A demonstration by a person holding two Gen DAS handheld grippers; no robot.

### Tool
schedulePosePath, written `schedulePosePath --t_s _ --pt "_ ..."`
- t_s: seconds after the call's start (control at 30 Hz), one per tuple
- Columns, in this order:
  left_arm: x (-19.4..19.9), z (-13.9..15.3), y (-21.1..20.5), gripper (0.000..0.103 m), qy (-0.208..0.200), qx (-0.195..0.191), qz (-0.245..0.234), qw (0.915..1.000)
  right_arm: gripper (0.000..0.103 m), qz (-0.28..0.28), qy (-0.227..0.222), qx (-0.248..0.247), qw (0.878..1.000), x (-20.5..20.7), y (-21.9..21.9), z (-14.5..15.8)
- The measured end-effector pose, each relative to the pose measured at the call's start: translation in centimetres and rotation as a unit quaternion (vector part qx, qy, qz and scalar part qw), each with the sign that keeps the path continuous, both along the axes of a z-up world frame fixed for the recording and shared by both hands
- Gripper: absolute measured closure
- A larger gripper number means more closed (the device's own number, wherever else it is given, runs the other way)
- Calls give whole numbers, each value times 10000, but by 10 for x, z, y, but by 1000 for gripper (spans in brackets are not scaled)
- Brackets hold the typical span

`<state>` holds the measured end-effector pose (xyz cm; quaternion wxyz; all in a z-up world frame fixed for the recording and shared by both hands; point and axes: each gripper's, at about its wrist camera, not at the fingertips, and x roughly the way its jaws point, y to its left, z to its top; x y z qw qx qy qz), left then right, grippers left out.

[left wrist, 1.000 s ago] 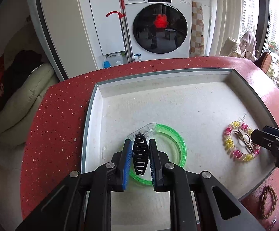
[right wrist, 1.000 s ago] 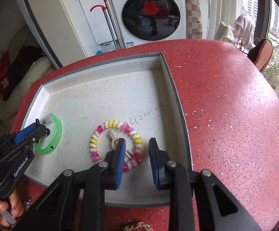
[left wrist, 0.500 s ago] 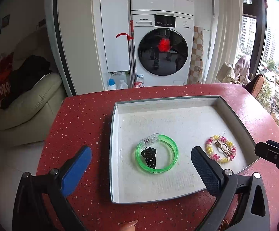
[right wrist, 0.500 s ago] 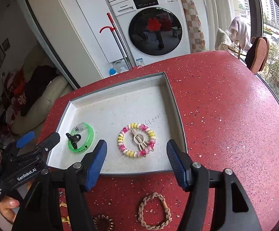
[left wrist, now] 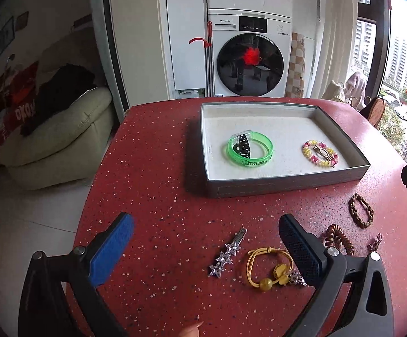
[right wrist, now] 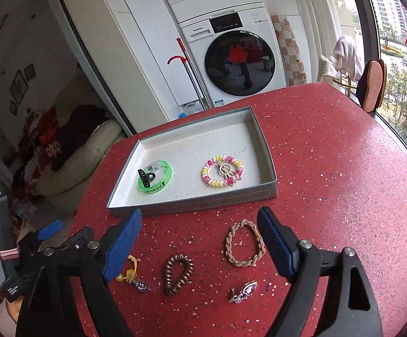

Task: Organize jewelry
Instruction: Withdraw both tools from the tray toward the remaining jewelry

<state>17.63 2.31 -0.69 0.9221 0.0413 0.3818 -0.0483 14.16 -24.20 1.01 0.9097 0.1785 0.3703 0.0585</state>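
A grey tray (left wrist: 284, 184) (right wrist: 192, 202) on the red table holds a green bangle (left wrist: 262, 151) (right wrist: 164, 181) with a black hair claw (left wrist: 242, 147) (right wrist: 146, 177) in it, and a pink-yellow bead bracelet (left wrist: 319, 154) (right wrist: 222, 170). My left gripper (left wrist: 203, 248) is open and empty over a star hair clip (left wrist: 227, 252) and a yellow hair tie (left wrist: 268, 266). My right gripper (right wrist: 199, 241) is open and empty above a braided bracelet (right wrist: 245, 247), a brown coil tie (right wrist: 178, 276) and a sparkly clip (right wrist: 242, 290).
The braided bracelet (left wrist: 360, 210) and coil tie (left wrist: 339, 238) lie right of the left gripper. A washing machine (left wrist: 249, 59) and a sofa (left wrist: 57, 137) stand beyond the table. The table edge runs along the left.
The left gripper let go of the black hair claw inside the green bangle and opened. Both grippers opened wide and pulled back from the tray to the near table.
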Motion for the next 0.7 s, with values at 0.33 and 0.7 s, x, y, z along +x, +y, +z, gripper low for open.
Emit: schedulePosePath --t_s 0.33,0.7 --pt "-35 -38 17 0 406 222 107 9989 17 112 732 -127 9972 -40 5 -37" --pt "-39 -55 22 0 600 273 123 9977 17 -175 1288 -480 9904 -60 3 -70"
